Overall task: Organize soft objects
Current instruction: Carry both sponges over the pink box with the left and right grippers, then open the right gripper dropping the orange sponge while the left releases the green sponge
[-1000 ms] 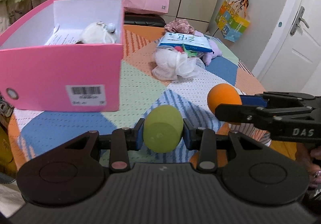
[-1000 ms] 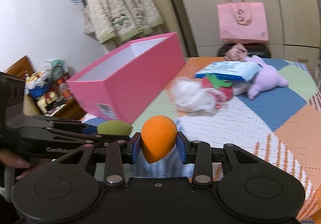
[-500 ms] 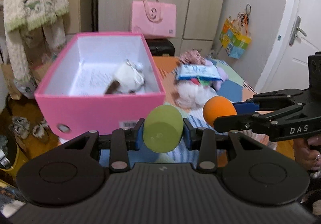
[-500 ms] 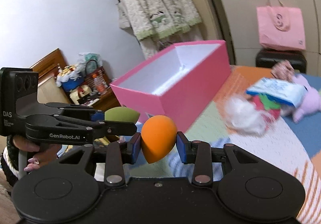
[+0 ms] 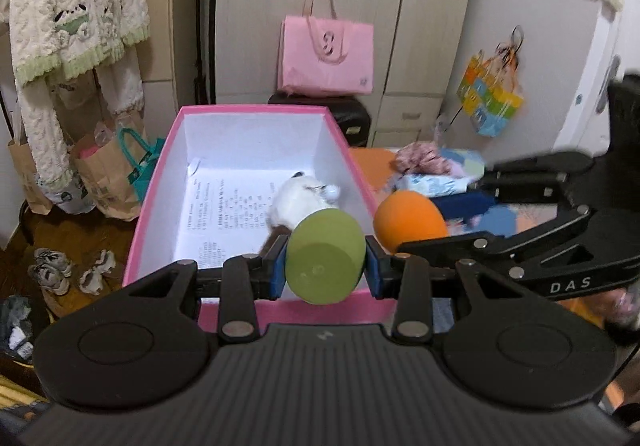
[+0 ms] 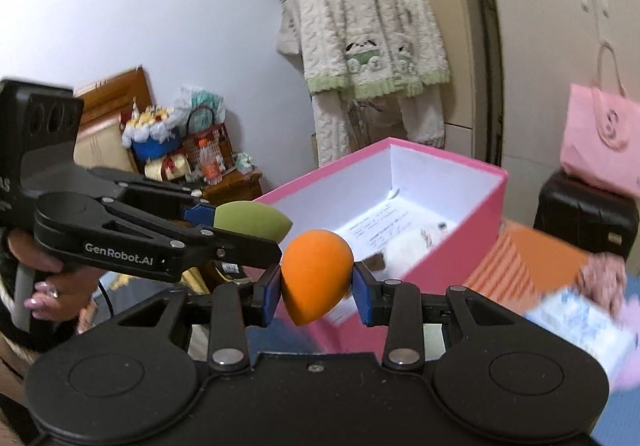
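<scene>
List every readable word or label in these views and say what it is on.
"DAS": side of the right tongs.
"GenRobot.AI": side of the left tongs.
Printed sheet inside the pink box: too small to read.
Pink bag: an emblem, not legible text.

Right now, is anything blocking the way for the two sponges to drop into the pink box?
Nothing visible. The pink box is open-topped with no lid; inside lie only a printed sheet and a white plush toward the right wall. The left gripper holds the green sponge, the right gripper the orange sponge.
</scene>
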Demonstrator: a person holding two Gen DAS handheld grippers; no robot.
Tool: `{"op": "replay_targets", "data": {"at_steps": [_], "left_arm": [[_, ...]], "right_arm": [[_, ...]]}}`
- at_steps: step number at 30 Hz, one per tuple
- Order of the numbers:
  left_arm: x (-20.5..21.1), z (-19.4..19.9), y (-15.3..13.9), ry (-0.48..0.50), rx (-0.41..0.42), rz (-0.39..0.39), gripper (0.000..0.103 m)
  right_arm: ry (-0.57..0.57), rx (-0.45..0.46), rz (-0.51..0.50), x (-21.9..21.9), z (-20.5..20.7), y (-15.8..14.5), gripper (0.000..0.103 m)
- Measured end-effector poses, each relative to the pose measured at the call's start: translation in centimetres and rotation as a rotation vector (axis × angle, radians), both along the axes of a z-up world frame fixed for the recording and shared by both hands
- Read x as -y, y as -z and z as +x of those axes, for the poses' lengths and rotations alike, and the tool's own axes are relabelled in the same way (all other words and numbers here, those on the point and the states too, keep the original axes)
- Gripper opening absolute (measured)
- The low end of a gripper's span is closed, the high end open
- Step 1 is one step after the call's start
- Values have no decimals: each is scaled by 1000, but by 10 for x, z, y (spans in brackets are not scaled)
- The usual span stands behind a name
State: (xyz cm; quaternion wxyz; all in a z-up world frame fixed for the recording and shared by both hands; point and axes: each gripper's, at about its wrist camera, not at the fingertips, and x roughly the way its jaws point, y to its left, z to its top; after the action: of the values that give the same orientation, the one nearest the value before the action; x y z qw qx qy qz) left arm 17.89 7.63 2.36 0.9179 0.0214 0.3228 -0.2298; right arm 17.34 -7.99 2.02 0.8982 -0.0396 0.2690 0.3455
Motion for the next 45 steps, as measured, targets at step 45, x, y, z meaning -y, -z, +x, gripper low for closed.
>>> {"op": "replay_targets", "data": {"at_steps": [45], "left_arm": [[-5,81,21,69,-332,95,58]], "right_arm": [[-187,-117,-492,-56,86,19,50]]}}
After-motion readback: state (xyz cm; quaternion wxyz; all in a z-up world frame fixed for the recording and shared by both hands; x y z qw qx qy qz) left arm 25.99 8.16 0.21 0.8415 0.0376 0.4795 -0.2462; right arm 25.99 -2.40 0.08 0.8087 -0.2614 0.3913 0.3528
